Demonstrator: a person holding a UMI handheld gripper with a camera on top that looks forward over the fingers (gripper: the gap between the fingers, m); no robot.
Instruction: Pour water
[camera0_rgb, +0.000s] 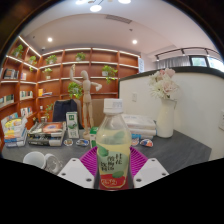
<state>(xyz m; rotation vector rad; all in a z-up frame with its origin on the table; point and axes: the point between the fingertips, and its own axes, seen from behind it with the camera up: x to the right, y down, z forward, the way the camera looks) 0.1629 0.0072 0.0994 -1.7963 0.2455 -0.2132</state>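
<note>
A single plastic bottle (113, 146) of pale yellowish drink stands upright at lower centre of the frame, clamped between the two fingers of the gripper (112, 170), whose magenta pads (92, 162) press its sides. The bottle's white label carries green and dark print, too small to read. The gripper points level and straight ahead over a dark counter (185, 150). At right of centre one white vase of pale flowers (165, 105) stands on the counter. Boxes and packets (45, 132) crowd the left side, apparently printed cartons. Wooden wall shelves (70, 75) holding small potted plants fill the upper left.
</note>
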